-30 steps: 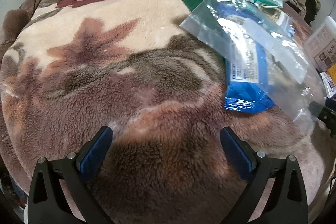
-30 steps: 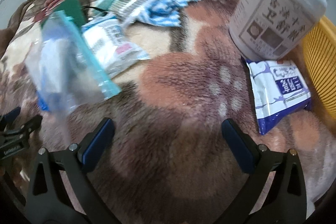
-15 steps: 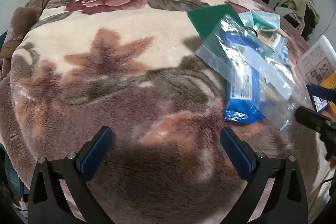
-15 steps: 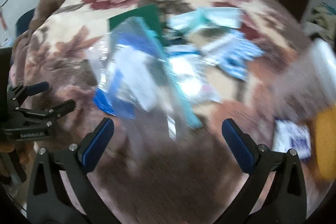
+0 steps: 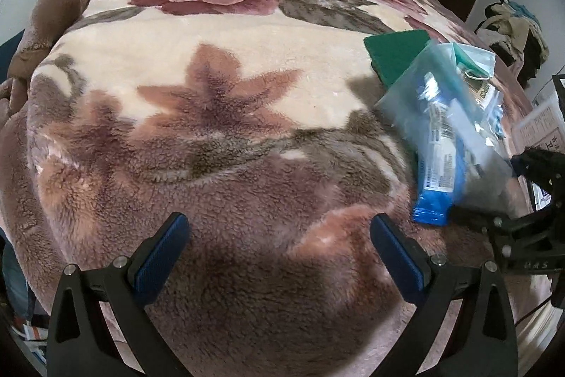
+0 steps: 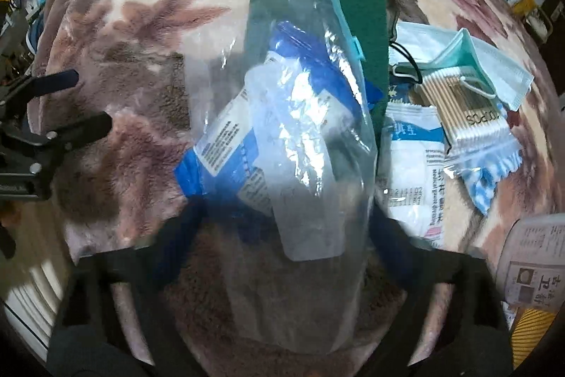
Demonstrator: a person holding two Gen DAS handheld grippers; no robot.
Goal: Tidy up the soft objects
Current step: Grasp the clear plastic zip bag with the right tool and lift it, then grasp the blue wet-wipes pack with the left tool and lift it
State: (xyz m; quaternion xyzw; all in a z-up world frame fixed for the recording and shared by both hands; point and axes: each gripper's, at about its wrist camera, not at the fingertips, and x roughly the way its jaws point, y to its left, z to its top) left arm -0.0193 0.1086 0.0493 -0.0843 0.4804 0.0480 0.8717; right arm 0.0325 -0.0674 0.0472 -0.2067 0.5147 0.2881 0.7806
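Note:
A clear zip bag [image 6: 293,136] holding a blue and white packet [image 6: 226,151] lies on the floral fleece blanket [image 5: 212,115]. It also shows at the right of the left wrist view [image 5: 448,126]. My right gripper [image 6: 282,235] is open, its fingers on either side of the bag's near end, seen through the plastic. My left gripper [image 5: 279,249] is open and empty over bare blanket, left of the bag. A green pad [image 6: 367,2] lies under the bag's far end.
Right of the bag lie a white gauze packet [image 6: 409,165], a bag of cotton swabs [image 6: 466,108] and face masks [image 6: 491,59]. A white labelled tub [image 6: 533,264] and a yellow basket [image 6: 533,327] stand at the far right. Clothes [image 5: 512,27] lie beyond the bed.
My right gripper has swung left from the tub side and closed in on the zip bag, which now fills its view. My left gripper has drawn back slightly.

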